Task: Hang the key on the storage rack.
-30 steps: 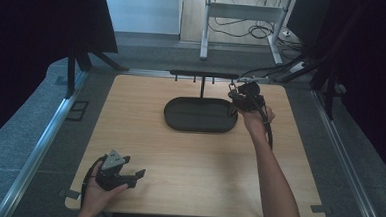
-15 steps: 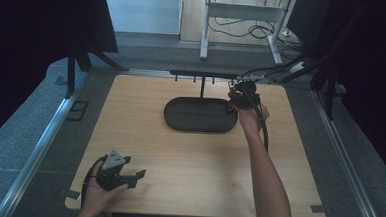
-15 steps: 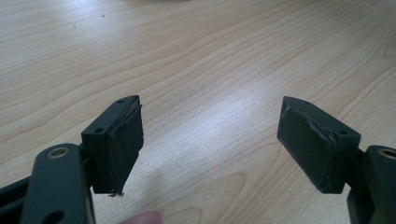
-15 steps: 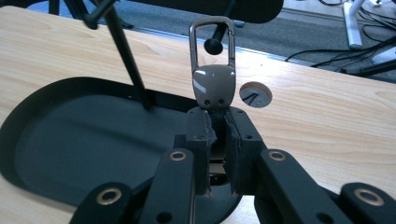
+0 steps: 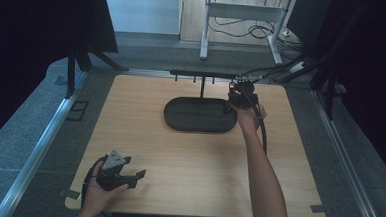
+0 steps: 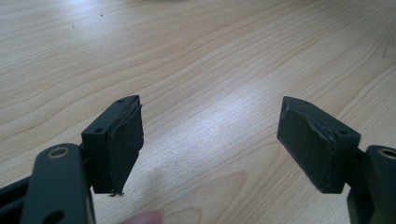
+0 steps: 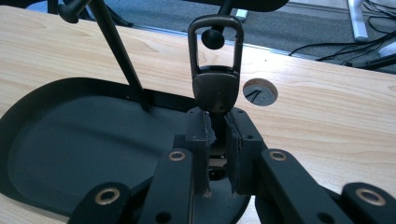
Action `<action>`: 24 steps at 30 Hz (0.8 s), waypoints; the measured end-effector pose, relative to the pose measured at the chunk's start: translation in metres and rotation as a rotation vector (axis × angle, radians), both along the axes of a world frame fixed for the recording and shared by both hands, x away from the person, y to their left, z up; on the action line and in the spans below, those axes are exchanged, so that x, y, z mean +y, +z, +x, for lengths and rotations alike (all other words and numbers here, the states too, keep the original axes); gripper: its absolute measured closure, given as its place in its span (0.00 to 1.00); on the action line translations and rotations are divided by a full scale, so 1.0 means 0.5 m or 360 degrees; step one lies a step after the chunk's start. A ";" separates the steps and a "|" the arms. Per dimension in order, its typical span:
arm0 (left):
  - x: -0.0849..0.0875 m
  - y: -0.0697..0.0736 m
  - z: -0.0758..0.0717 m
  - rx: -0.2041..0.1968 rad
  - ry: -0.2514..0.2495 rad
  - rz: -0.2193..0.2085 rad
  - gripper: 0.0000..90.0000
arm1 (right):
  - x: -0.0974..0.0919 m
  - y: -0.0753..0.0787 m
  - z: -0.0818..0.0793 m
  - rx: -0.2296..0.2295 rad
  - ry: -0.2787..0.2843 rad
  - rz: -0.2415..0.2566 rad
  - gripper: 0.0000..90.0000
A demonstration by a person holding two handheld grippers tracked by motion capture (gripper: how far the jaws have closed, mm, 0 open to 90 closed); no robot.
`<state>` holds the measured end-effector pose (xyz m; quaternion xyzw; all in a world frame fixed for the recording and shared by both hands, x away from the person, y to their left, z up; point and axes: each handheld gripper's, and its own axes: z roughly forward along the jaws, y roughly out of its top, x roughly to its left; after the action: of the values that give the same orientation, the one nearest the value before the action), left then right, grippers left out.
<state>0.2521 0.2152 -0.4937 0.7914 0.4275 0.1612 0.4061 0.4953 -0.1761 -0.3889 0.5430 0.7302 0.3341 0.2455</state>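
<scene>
A dark metal clip (image 7: 215, 70), with a flat body and an oblong loop on top, is held upright in the right claw (image 7: 216, 135). The two pads are closed on the lower end of the clip's body, so the loop stands clear above them. In the right claw's own view the clip is seen over the far right end of a black oval tray (image 7: 70, 154), and the rounded tip of a peg (image 7: 213, 38) shows through the loop; whether the loop touches the peg cannot be told. A thin black post (image 7: 122, 56) rises at a slant from the tray's far edge. Just beyond the tray's rim a round hole (image 7: 260, 92) is cut in the wooden counter (image 7: 327, 116).

From above, the right claw (image 5: 242, 95) is seen at the tray's (image 5: 200, 115) right end, below a black bar (image 5: 203, 74) carried by the post and fitted with short pegs. The tray lies in the far half of the counter (image 5: 188, 168).

The left claw (image 5: 122, 174) is held low over the counter's near left corner, well apart from the tray. Its pads (image 6: 123, 140) are spread wide, with nothing but bare wood (image 6: 210, 60) between them.
</scene>
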 end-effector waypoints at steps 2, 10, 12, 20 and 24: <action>0.001 0.000 0.000 0.0000 0.0002 -0.0001 0.26 | 0.001 -0.002 0.000 -0.0005 0.0009 -0.0004 0.89; 0.001 0.000 0.000 0.0000 0.0001 0.0003 0.26 | 0.001 -0.009 -0.006 -0.0020 0.0051 -0.0010 0.71; 0.000 0.000 0.000 0.0000 -0.0002 0.0004 0.26 | 0.000 -0.010 -0.009 -0.0027 0.0058 -0.0016 0.64; 0.001 0.000 0.000 -0.0001 0.0005 0.0002 0.26 | -0.006 -0.010 -0.038 -0.0089 0.0089 -0.0007 0.48; 0.000 0.001 -0.002 -0.0003 0.0004 0.0005 0.26 | -0.014 -0.008 -0.058 -0.0091 0.0124 0.0025 0.47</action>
<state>0.2513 0.2150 -0.4930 0.7914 0.4278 0.1632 0.4051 0.4665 -0.1831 -0.3930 0.5063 0.7409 0.3645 0.2487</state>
